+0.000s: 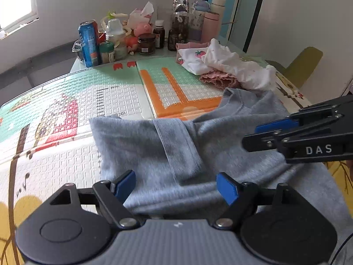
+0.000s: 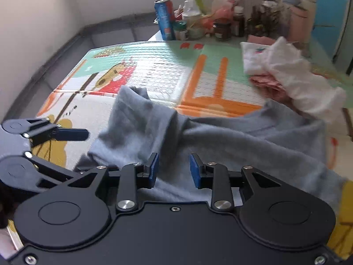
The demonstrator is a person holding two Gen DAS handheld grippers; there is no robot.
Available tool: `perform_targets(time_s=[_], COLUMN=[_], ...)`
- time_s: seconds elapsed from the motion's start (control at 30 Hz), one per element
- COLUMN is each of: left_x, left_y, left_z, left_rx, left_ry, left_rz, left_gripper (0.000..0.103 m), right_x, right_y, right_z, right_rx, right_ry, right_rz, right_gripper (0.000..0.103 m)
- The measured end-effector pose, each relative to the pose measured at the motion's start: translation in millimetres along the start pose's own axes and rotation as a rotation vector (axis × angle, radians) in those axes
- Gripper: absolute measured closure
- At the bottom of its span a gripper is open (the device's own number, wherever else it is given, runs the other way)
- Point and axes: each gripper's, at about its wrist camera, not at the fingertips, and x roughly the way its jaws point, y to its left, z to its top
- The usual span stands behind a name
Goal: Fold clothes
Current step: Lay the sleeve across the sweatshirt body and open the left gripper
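A grey sweatshirt (image 1: 165, 145) (image 2: 220, 137) lies crumpled on the patterned play mat (image 1: 66, 110) (image 2: 154, 70), one sleeve with its ribbed cuff folded across the body. My left gripper (image 1: 176, 185) hovers over its near part, jaws wide open and nothing between the blue pads. My right gripper (image 2: 174, 169) hangs above the same cloth with a narrower gap, and its pads press on nothing. In the left wrist view the right gripper (image 1: 251, 135) enters from the right edge. One left finger (image 2: 72, 134) shows at the left of the right wrist view.
A pile of white and pink clothes (image 1: 231, 66) (image 2: 286, 70) sits behind the sweatshirt on the right. Bottles, jars and a blue can (image 1: 89, 42) (image 2: 164, 19) crowd the table's far edge. A yellow chair (image 1: 302, 64) stands at the right. The floor drops away on the left.
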Motion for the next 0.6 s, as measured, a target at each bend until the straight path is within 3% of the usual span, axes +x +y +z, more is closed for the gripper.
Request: perform_targets(time_s=[0.6], left_x=[-68.0], left_y=[-57.4], left_z=[-85.5], left_rx=[-0.101], left_ry=[0.031], left_rz=[0.051], left_gripper=[0.013], right_x=[-100.2], right_y=[-38.4], right_z=[-148.5], right_rx=[0.174], right_ry=[0.073], right_rz=[-0.167], right_gripper=[0.062])
